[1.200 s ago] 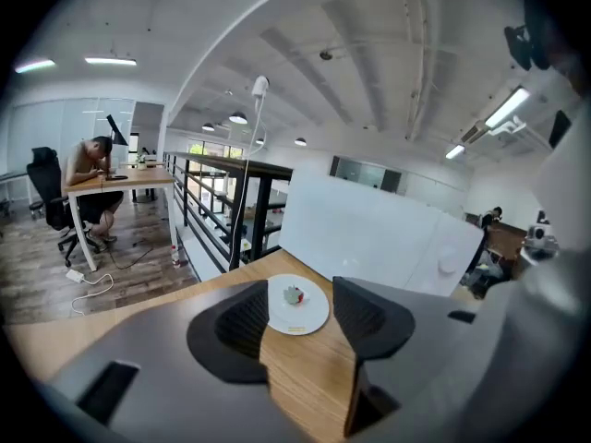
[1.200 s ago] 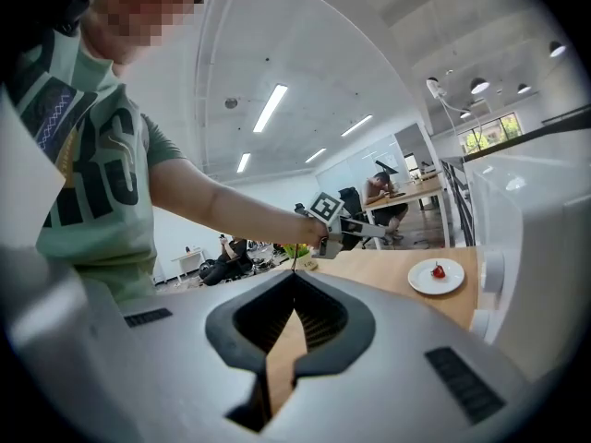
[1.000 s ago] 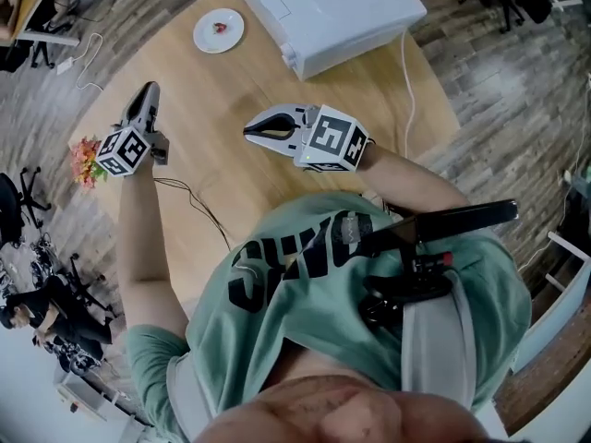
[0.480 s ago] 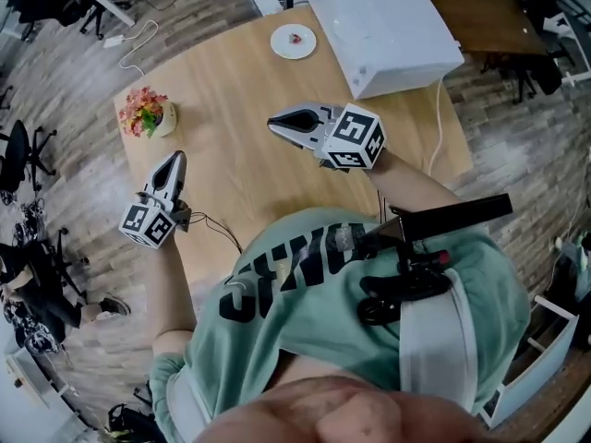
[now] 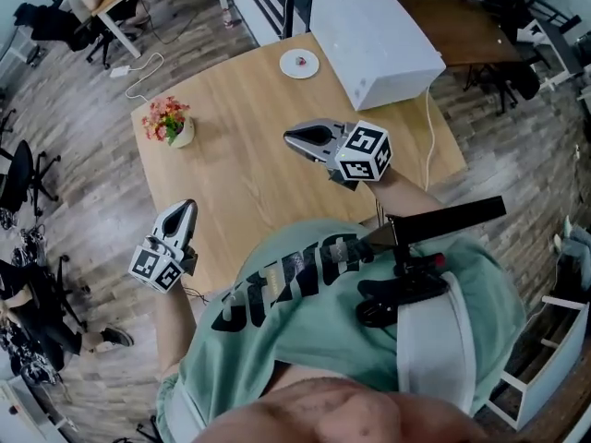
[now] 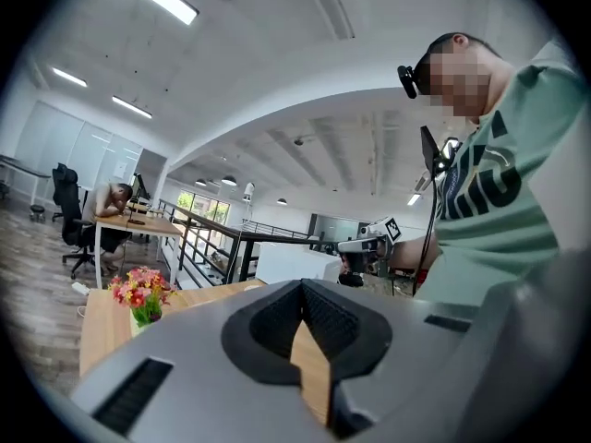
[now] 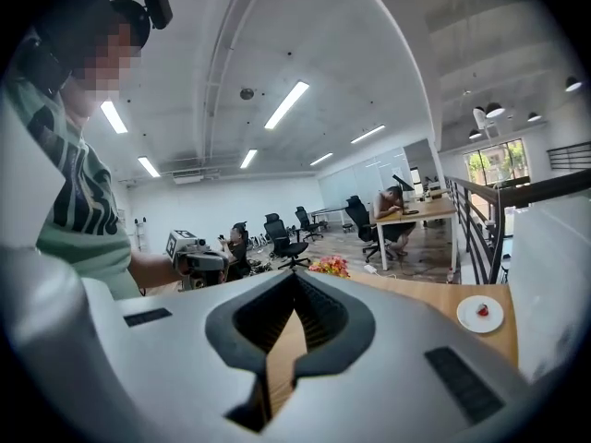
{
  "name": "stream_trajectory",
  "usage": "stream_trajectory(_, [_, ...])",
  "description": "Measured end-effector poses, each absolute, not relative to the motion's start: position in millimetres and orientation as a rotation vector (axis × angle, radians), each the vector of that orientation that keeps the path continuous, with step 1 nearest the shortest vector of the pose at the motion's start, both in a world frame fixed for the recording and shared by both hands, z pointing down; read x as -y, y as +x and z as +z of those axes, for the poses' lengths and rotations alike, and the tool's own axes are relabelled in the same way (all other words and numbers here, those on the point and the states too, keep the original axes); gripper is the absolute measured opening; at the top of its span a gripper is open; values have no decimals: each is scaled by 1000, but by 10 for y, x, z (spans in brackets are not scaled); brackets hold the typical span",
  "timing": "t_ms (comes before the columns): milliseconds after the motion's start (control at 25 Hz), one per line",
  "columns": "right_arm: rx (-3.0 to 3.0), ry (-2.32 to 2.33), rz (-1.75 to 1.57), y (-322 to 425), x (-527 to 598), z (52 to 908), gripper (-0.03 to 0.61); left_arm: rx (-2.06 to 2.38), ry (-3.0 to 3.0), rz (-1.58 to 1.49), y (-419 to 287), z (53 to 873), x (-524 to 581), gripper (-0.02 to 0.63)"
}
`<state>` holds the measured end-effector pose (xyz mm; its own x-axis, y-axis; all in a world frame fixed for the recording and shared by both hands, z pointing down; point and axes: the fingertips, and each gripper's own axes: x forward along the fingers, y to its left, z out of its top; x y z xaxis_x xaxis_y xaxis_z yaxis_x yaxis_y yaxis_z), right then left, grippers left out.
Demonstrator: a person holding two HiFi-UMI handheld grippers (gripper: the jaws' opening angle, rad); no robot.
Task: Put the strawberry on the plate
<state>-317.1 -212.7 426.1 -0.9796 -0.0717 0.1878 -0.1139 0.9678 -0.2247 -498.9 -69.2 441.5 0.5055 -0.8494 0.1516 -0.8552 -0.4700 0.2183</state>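
Strawberry (image 7: 482, 310) is seen lying on the plate (image 7: 466, 319), which is set at the far edge of the table (image 5: 240, 164), just beside the white box (image 5: 374, 40). Nothing is held near it, and both grippers are kept well apart from the plate. The right gripper (image 5: 289, 137) is held over the table's middle, its jaws pressed together with nothing between them. The left gripper (image 5: 187, 207), likewise closed and empty, has been drawn back over the last second from beside the flowers (image 5: 169, 118) to the table's near-left edge, by the person's side. From this the placing is judged done, and the hands are judged to be withdrawing.
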Motion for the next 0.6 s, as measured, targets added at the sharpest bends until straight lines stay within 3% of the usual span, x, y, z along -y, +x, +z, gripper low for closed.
stream_trajectory(240, [2976, 152, 344, -2559, 2242, 4057, 6, 1432, 2422, -53, -4258, 4433, 547, 5])
stream_trajectory(600, [3005, 98, 322, -1099, 2540, 4249, 6, 1500, 2365, -161, -2712, 4227, 1169, 5])
